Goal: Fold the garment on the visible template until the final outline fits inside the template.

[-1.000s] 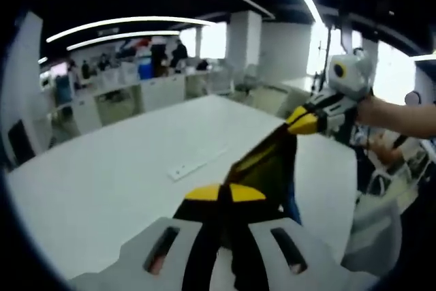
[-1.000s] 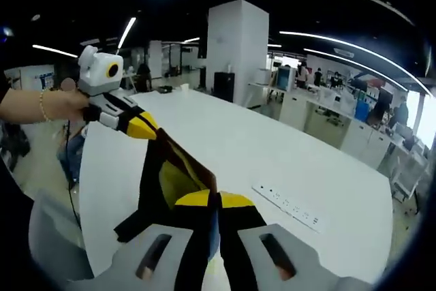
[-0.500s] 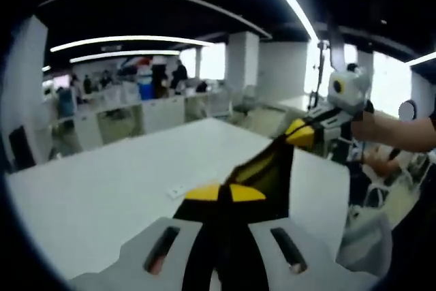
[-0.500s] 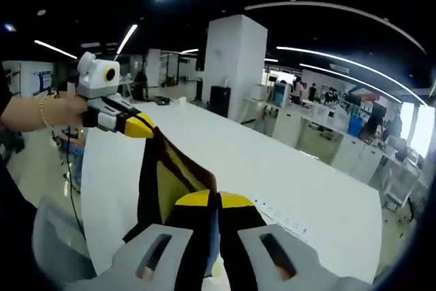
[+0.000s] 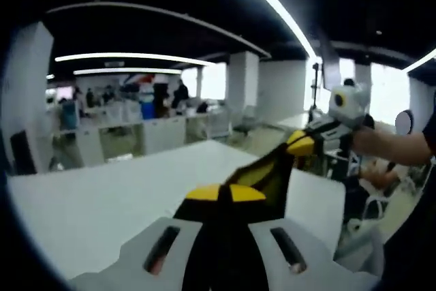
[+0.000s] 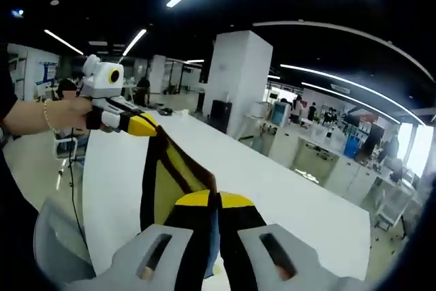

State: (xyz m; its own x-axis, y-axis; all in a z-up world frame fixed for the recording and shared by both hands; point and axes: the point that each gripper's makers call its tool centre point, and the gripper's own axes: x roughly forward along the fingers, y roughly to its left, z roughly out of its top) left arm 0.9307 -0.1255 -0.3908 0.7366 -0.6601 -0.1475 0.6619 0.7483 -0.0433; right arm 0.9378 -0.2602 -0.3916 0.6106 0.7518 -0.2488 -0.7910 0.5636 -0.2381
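A black and yellow garment (image 5: 262, 175) hangs stretched in the air between both grippers, above a white table (image 5: 102, 195). My left gripper (image 5: 225, 193) is shut on one edge of the garment; in the right gripper view it comes in from the left (image 6: 144, 126), held by a hand. My right gripper (image 6: 213, 200) is shut on the other edge of the garment (image 6: 167, 172); in the left gripper view it appears at the right (image 5: 302, 142). Most of the garment's lower part is hidden behind the jaws.
The long white table (image 6: 272, 195) runs away under the garment. A grey chair (image 6: 58, 250) stands at its near edge. A white pillar (image 6: 235, 80), desks and several people stand far behind. A person's arm (image 5: 395, 144) reaches in at the right.
Both grippers have risen with the garment, so the table sits lower in both views and the power strip has dropped out of sight. Both stay shut on the cloth.
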